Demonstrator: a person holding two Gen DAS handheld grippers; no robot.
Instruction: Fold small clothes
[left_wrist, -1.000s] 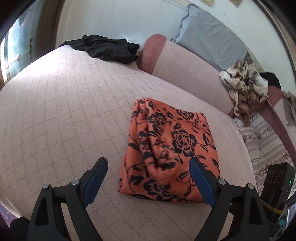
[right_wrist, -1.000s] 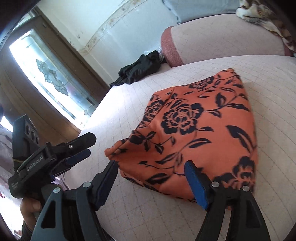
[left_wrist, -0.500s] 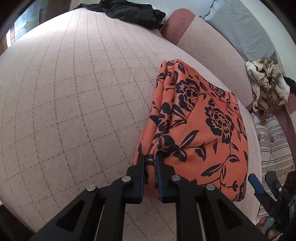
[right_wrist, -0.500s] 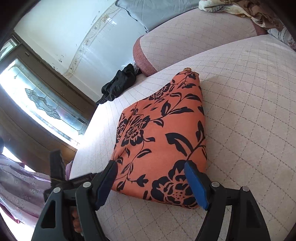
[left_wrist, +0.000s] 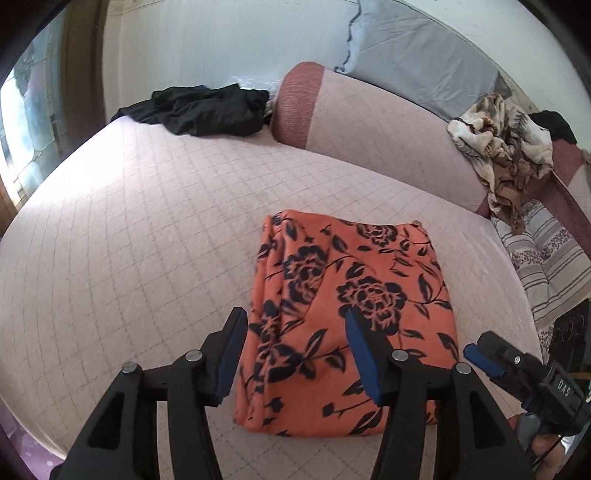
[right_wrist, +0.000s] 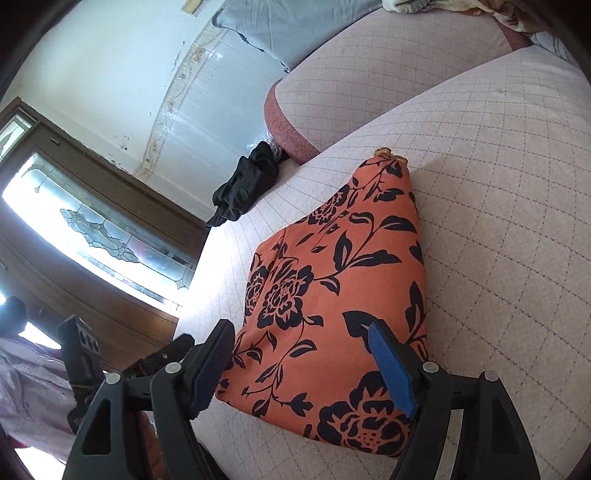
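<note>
Orange cloth (left_wrist: 351, 317) with black flower print lies folded into a rough rectangle on the quilted pink bed (left_wrist: 129, 240), toward the near right part of the surface. Its left edge shows several stacked layers; the top face is fairly flat with a few soft ridges.

Left gripper (left_wrist: 293, 354): jaws spread wide, blue pads facing each other, nothing between them. It hangs over the near end of the cloth; whether the tips touch the fabric cannot be told. The left finger sits just off the cloth's left edge, the right finger over its middle.

Right gripper (right_wrist: 303, 363): jaws also spread, holding nothing. From its own view it sits over the near corner of the cloth (right_wrist: 332, 295), one finger beside the cloth's left edge, the other over the printed top. In the left wrist view the right gripper (left_wrist: 480, 358) shows at lower right, just beside the cloth's right edge, blue pad visible.

Surroundings: black garment (left_wrist: 199, 110) bunched at the far end of the bed, against a pink bolster (left_wrist: 369, 122) with a darker red end. Grey pillow (left_wrist: 417, 55) behind the bolster. A brown-and-cream patterned cloth (left_wrist: 502, 147) is heaped at the bolster's right end. Striped fabric (left_wrist: 546, 254) lies off the bed's right side. Leaded window (right_wrist: 99, 236) in dark wood frame at left.
</note>
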